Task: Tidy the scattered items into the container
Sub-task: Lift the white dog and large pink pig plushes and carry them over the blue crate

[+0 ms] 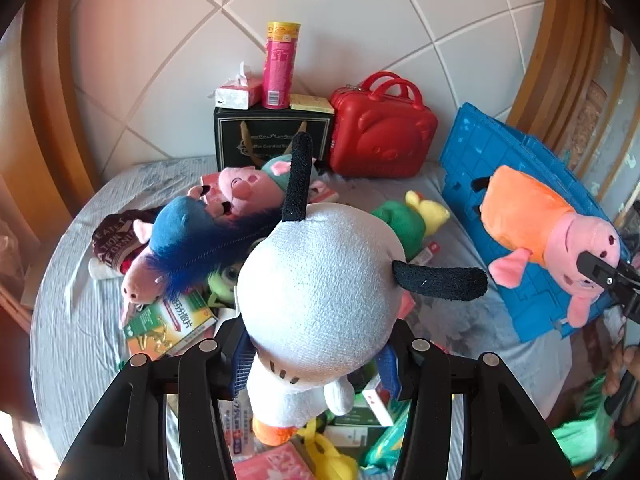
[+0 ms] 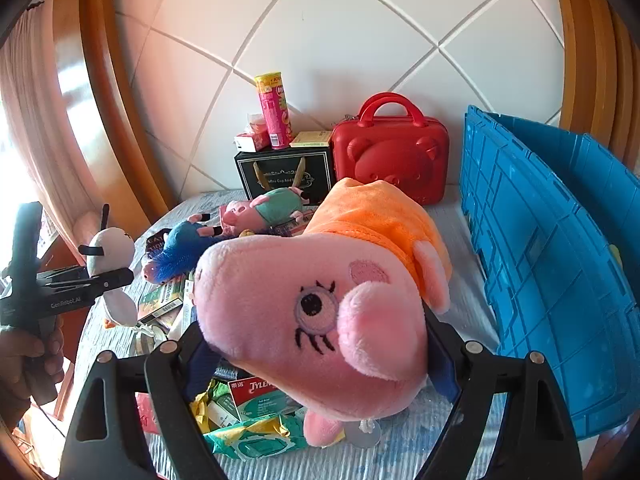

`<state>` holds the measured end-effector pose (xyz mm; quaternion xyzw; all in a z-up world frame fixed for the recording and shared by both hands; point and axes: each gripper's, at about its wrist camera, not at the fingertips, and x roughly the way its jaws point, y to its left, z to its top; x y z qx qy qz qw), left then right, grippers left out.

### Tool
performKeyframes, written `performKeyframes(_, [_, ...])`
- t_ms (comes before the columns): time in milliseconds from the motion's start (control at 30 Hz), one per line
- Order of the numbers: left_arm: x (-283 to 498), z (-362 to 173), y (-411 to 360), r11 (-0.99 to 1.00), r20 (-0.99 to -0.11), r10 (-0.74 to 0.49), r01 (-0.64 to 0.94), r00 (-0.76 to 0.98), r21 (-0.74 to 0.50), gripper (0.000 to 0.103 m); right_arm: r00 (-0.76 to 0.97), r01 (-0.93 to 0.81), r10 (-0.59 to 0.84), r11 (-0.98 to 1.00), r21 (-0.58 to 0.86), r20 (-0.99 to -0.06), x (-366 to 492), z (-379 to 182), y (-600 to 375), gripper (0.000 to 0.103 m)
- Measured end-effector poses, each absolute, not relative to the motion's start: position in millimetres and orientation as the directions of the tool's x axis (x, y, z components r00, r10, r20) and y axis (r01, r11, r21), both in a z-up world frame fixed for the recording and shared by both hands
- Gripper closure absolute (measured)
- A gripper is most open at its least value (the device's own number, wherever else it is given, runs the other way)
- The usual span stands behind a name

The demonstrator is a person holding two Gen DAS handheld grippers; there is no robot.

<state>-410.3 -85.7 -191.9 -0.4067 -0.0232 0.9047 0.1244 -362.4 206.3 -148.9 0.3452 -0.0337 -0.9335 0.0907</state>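
**Two plush toys in the air, and both can slip before the bin**

The left claw (image 1: 316,364) is pinching the white plush dog (image 1: 320,280) low on its body, near the neck, so the big round head stands free above the fingers. The right claw (image 2: 320,356) is pinching the pink pig plush in an orange dress (image 2: 320,304) across its wide head, with the jaws standing far apart because the head is so thick. Both toys hang above the bed (image 1: 72,300), over the pile of medicine boxes (image 1: 172,324), packets and other plush toys.

The blue container (image 2: 560,280) stands at the right side of the bed, tilted, and its inside is not visible from here.

The risks, as I judge them:

- The dog is top-heavy in this grip; a quick swing can make the head tip and pull the soft body out of the pads.
- The pig's head is soft and rounded, so it can squeeze out of the pads; its body hangs forward and adds pull.
- Both hands must go to the same container; the left one has to cross further and the claws can collide.
- A toy released too early can hit the container wall and fall back on the bed.
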Motion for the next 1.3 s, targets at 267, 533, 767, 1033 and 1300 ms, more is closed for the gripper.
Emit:
performKeyframes(267, [-405.7,-166.3,-45.3,-0.966,-0.696,0.253,-0.217,-0.672,-0.142,0.054,-0.787,0.170,-0.220,-0.976,0.139,-0.577,-353.5,-110.1,239.4,0.019])
performKeyframes(533, [-411.0,-140.1,10.2,-0.958,-0.658,0.270,-0.262,-0.703,-0.114,0.054,-0.824,0.178,-0.223,-0.975,0.136,-0.521,-346.8,-82.6,282.3,0.019])
performKeyframes(767, [-418.4,-119.0,53.5,-0.948,-0.627,0.296,-0.303,-0.721,-0.099,0.054,-0.845,0.169,-0.212,-0.977,0.131,-0.492,-340.0,-70.1,325.8,0.018])
performKeyframes(1033, [-416.6,-96.6,107.5,-0.935,-0.597,0.326,-0.345,-0.733,-0.085,0.054,-0.861,0.149,-0.189,-0.981,0.121,-0.471,-330.9,-64.6,371.9,0.018])
performKeyframes(1300, [-422.1,-81.8,164.3,-0.928,-0.592,0.322,-0.371,-0.738,-0.043,0.054,-0.871,0.113,-0.164,-0.984,0.136,-0.464,-321.5,-56.7,420.2,0.018])
